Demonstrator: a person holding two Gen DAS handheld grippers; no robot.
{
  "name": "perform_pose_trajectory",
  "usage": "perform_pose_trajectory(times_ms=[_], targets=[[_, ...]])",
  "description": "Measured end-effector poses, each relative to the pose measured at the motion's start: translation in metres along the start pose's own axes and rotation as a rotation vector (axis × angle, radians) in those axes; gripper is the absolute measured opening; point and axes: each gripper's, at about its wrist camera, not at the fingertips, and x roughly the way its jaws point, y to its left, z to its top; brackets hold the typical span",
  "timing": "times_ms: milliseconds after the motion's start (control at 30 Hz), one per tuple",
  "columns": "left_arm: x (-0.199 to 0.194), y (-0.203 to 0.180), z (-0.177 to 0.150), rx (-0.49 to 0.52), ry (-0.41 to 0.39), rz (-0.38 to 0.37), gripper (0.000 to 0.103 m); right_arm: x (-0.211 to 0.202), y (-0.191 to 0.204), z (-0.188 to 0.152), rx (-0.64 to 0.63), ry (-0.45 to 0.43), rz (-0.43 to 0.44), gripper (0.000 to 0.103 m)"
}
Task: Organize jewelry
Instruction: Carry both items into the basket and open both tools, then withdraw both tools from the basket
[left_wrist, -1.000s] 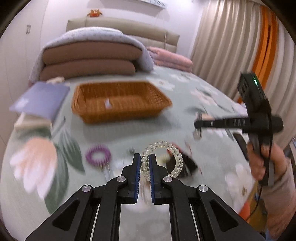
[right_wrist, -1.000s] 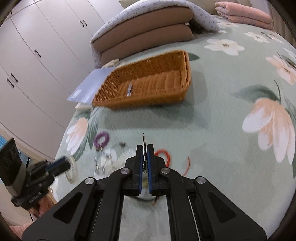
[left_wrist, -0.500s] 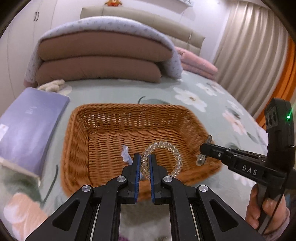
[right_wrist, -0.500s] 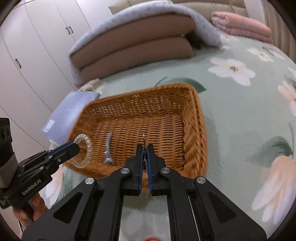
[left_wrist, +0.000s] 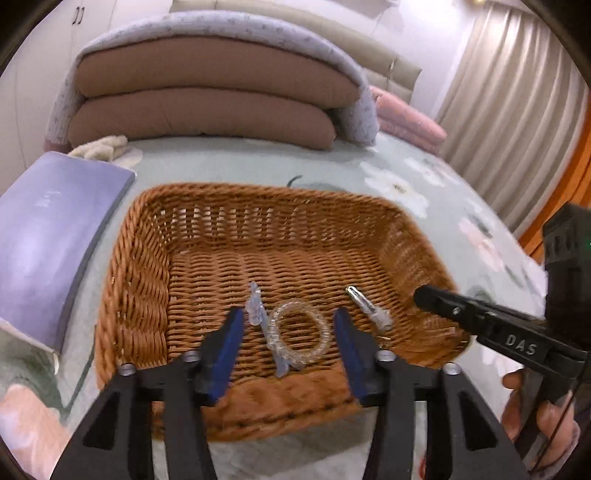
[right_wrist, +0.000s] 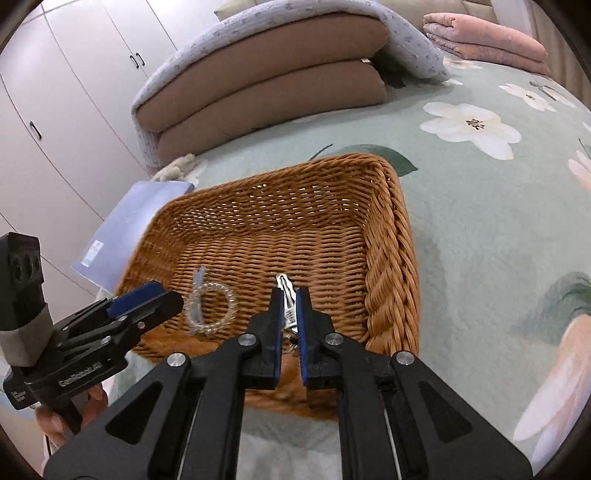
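With the left gripper (left_wrist: 288, 325) just opened over the bracelet (left_wrist: 300, 334) near the basket's (left_wrist: 136, 295) front edge, the right gripper (right_wrist: 290, 308) pinches the hair clip (right_wrist: 287, 301), whose long axis follows its fingers.

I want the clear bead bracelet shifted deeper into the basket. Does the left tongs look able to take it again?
Probably yes: the left tongs, jaws just opened, stand astride the bead bracelet lying free in the basket. A clear clip touches it.
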Motion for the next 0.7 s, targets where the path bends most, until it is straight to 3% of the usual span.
perform_pose_trajectory(times_ms=[67,133,167,200,300,400,500,700], targets=[[-0.014,-0.002,-0.002,0.003,-0.011,-0.031,0.054,-0.01,0.002,-0.006,-0.004,-0.012,0.021,0.013],[-0.032,-0.005,-0.006,0.014,-0.032,-0.047,0.054,-0.025,0.006,-0.013,-0.014,-0.028,0.037,0.038],[-0.042,-0.007,-0.01,0.021,-0.042,-0.054,0.054,-0.034,0.007,-0.019,-0.021,-0.038,0.056,0.074],[-0.051,-0.008,-0.014,0.028,-0.05,-0.063,0.054,-0.045,0.009,-0.027,-0.029,-0.057,0.083,0.09],[-0.082,-0.009,-0.032,0.052,-0.076,-0.078,0.054,-0.075,0.015,-0.049,-0.058,-0.094,0.068,0.09],[-0.11,-0.007,-0.056,0.059,-0.093,-0.081,0.055,-0.098,0.017,-0.072,-0.07,-0.072,0.037,0.09],[-0.133,-0.001,-0.08,0.047,-0.097,-0.086,0.055,-0.116,0.018,-0.096,-0.057,-0.004,-0.032,0.09],[-0.172,0.009,-0.126,0.02,-0.117,-0.055,0.055,-0.146,0.027,-0.141,-0.135,-0.018,-0.231,0.09]])
